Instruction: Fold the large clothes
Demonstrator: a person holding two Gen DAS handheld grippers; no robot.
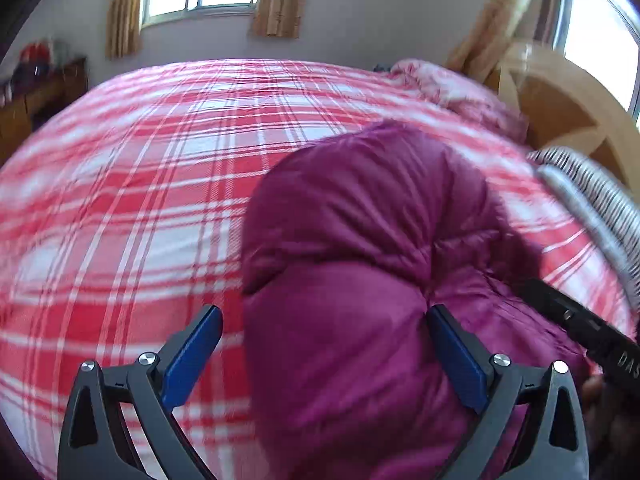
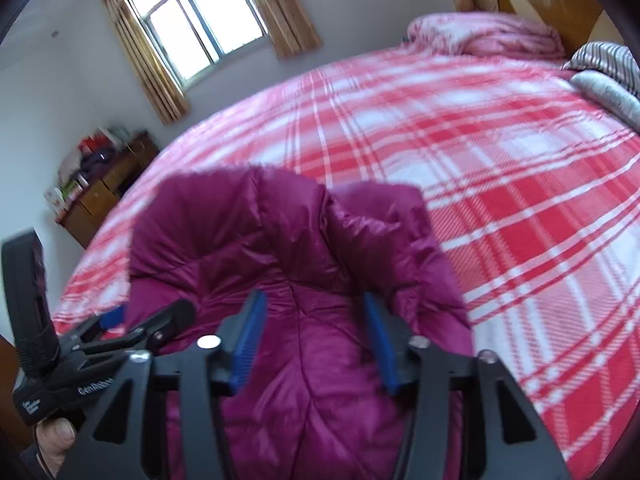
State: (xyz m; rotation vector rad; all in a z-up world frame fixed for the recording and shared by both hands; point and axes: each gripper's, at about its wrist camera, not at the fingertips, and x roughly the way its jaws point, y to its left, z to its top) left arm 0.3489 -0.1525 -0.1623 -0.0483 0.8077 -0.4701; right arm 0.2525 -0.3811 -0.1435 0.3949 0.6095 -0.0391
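A puffy magenta jacket [image 1: 360, 280] lies bunched on the plaid bed. In the left wrist view my left gripper [image 1: 325, 311] stands wide open. The jacket's bulk sits between its blue pads [image 1: 192, 356], which do not pinch it. In the right wrist view my right gripper [image 2: 314, 296] is open above the same jacket [image 2: 280, 240]. Fabric lies between its blue pads [image 2: 248, 340], with no fold pinched. The left gripper [image 2: 140, 320] shows at the lower left beside the jacket, with a hand [image 2: 52, 440] under it.
The bed sheet [image 1: 140, 200] is red and white plaid and spreads wide around the jacket. A pink quilt [image 2: 492, 36] and a striped pillow [image 2: 608, 64] lie by the wooden headboard [image 1: 560, 96]. A cluttered wooden cabinet [image 2: 104, 196] stands by the wall under a curtained window.
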